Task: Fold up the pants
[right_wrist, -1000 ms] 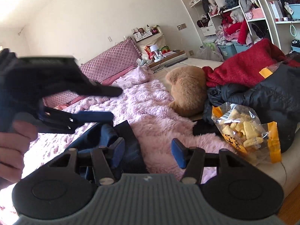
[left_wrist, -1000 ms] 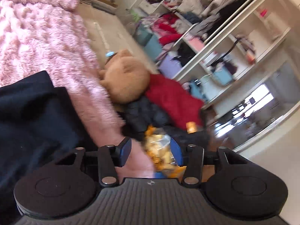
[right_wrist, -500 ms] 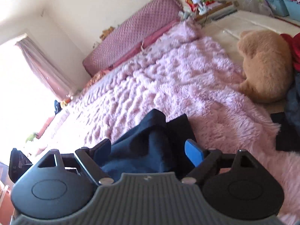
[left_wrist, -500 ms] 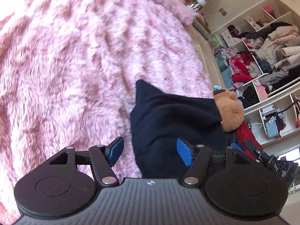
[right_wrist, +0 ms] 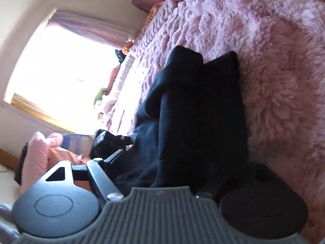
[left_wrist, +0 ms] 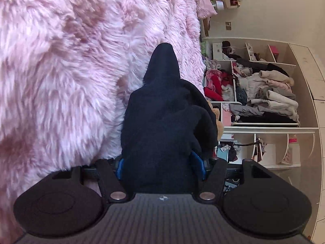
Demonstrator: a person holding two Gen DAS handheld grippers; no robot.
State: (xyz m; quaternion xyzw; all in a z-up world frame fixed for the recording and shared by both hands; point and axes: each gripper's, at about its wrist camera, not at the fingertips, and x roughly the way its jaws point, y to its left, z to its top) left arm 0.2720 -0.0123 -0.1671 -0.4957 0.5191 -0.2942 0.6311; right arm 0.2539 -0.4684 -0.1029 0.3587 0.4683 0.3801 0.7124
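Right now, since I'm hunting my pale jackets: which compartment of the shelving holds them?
The wide compartment in the middle of the shelving: cream and grey jackets are piled in it. Its neighbour toward the bed holds red and pink clothes.

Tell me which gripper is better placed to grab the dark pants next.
Left gripper: pants sit centred between both visible pads, jaws just closing. Right gripper, also closing, has one finger hidden under fabric.

Navy pants (left_wrist: 162, 122) on shaggy pink blanket (left_wrist: 61, 71)
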